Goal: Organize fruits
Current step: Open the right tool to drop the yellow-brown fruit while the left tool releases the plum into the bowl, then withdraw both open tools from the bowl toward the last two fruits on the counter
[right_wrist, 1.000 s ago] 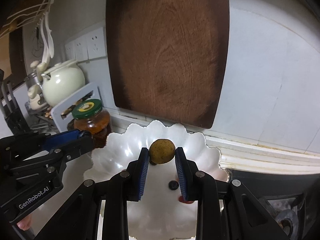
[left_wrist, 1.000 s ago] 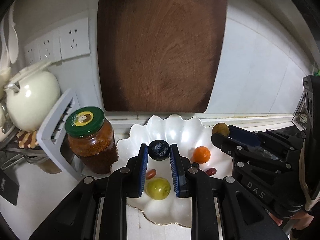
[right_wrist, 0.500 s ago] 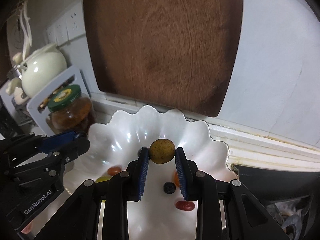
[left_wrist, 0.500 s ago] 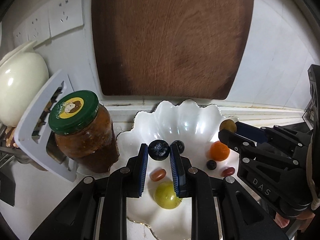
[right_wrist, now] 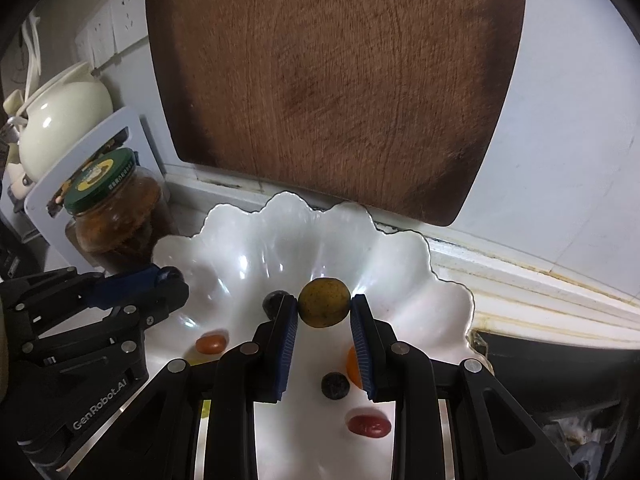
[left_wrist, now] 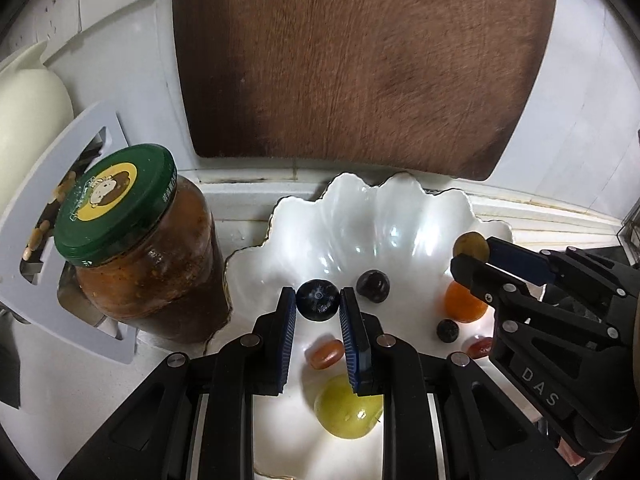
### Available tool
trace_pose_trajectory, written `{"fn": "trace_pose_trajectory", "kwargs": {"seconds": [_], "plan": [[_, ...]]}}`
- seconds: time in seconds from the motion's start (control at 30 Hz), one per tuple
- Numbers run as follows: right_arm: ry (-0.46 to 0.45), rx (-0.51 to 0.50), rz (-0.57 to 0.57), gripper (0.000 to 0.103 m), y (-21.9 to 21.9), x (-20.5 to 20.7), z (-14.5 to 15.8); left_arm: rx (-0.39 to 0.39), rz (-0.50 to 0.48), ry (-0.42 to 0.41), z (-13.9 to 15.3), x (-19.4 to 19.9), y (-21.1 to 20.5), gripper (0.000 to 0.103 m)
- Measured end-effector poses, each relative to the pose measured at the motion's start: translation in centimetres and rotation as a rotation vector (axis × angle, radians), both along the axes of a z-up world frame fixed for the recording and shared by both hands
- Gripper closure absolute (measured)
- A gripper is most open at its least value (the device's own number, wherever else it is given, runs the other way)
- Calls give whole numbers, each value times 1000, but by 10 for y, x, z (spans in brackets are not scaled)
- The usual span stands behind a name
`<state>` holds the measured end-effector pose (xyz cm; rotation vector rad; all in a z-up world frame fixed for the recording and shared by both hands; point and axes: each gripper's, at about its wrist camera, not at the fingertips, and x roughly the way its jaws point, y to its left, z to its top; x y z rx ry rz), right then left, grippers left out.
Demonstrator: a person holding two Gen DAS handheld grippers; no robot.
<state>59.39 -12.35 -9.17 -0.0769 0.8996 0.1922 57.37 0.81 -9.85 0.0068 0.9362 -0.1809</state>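
Both tools grip fruit over my scalloped dish. Left tool clamps a blueberry. Right tool clamps a brownish fruit, at the blueberry's two o'clock.

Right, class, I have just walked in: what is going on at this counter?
A person works two handheld grippers over a white scalloped dish to sort fruit. The left gripper is shut on a dark blueberry; the right gripper is shut on a round brownish-yellow fruit. Both hang above the dish, which holds a green fruit, an orange one and small berries.
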Motion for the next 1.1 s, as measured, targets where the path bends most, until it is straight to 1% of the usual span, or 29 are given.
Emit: {"fn": "trace_pose_trajectory", "kwargs": {"seconds": [0.17, 0.23, 0.27, 0.3, 0.43, 0.53, 0.67, 0.77, 0.87, 1.1], "plan": [[20, 1, -6, 73, -1, 3, -6, 4, -3, 19, -6, 4, -3, 79], [26, 1, -12, 72, -2, 3, -7, 2, -5, 17, -6, 3, -3, 71], [30, 7, -15, 70, -3, 3, -7, 3, -7, 15, -5, 3, -4, 65], [31, 11, -17, 69, -4, 3, -7, 3, -7, 12, -3, 1, -4, 63], [19, 0, -24, 69, -6, -4, -4, 19, -8, -11, 5, -6, -3, 62], [-7, -16, -32, 69, -8, -13, 3, 31, -13, -35, 13, -14, -2, 60], [-44, -8, -35, 69, -12, -28, 16, 56, -12, -63, 25, -26, -2, 59], [-78, 5, -39, 69, -16, -42, 29, 49, -14, -83, 36, -37, -2, 58], [-107, 10, -40, 69, -19, -56, 40, 62, -1, -103, 47, -48, -2, 58], [-175, 20, -43, 69, -28, -91, 64, 46, -10, -170, 73, -81, -3, 56]]}}
